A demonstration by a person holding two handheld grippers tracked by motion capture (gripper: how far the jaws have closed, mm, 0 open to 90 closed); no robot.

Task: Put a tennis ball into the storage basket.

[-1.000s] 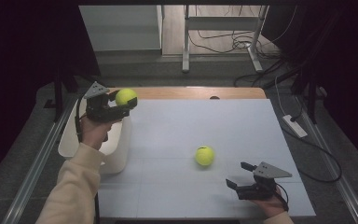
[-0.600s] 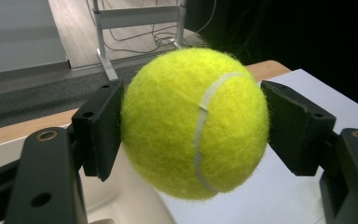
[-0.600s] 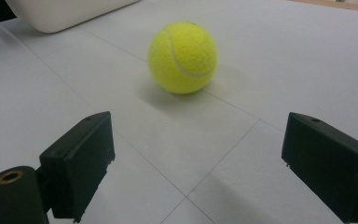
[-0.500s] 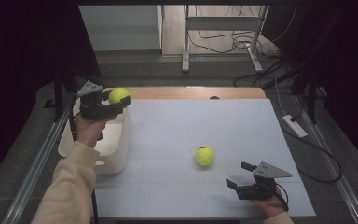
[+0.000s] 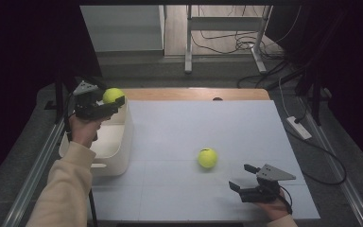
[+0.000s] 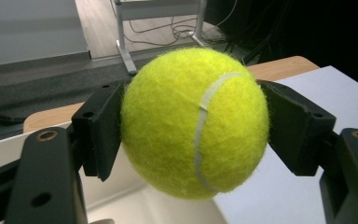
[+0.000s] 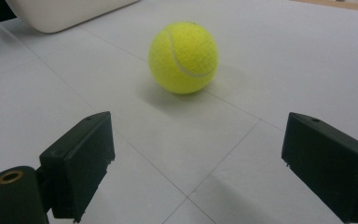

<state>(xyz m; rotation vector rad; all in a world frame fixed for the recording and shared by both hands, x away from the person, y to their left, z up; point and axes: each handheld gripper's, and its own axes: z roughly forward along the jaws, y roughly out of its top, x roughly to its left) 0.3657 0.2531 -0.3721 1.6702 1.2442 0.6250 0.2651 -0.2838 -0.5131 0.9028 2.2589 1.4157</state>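
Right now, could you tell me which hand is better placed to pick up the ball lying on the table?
The right. Its claw stands open and empty with the loose ball just ahead of it, while the left claw is shut on another ball over the white bin.

Left hand-held gripper (image 5: 116, 100) raised, jaws clamped; right hand-held gripper (image 5: 244, 177) low, jaws wide apart.

No legible text or labels, seemingly.
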